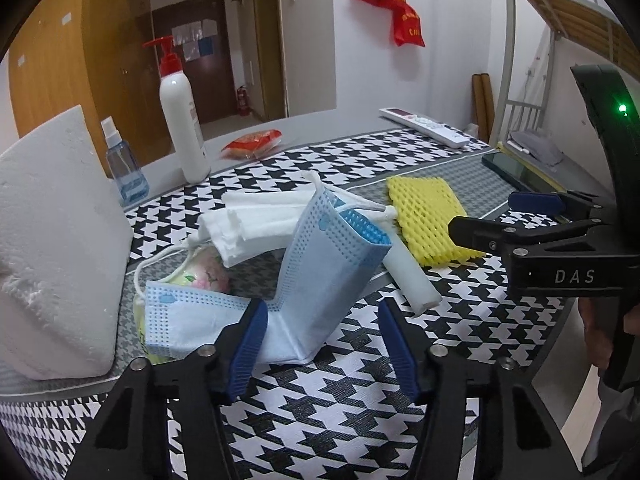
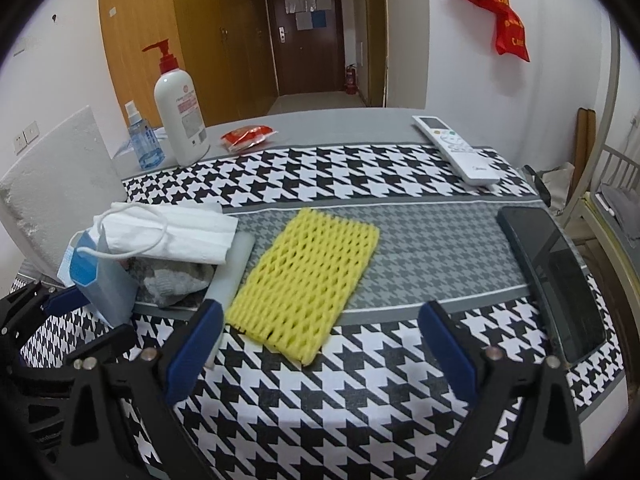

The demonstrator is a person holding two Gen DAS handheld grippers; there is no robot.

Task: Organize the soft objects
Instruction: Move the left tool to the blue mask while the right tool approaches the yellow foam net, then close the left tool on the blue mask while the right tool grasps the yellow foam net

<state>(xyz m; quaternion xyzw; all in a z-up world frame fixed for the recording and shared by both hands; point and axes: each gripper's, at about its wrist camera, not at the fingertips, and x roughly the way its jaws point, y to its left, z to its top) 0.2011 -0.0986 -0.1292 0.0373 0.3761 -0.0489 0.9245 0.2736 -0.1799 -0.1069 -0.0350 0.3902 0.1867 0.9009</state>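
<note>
A blue face mask (image 1: 320, 264) stands bent on the houndstooth cloth, between the fingers of my open left gripper (image 1: 324, 344); it also shows in the right wrist view (image 2: 100, 280). A white mask (image 1: 260, 220) lies on the pile behind it, also seen from the right wrist (image 2: 172, 236). A white foam strip (image 1: 408, 276) lies beside them. A yellow foam net (image 2: 308, 280) lies flat just ahead of my open, empty right gripper (image 2: 320, 340). In the left wrist view the net (image 1: 428, 216) is at right, with the right gripper (image 1: 492, 220) over its edge.
A white foam block (image 1: 52, 248) stands at left. A pump bottle (image 2: 180, 116), a spray bottle (image 2: 142, 140) and a red packet (image 2: 248, 136) stand at the back. A remote (image 2: 456, 148) and a black phone (image 2: 556, 280) lie at right.
</note>
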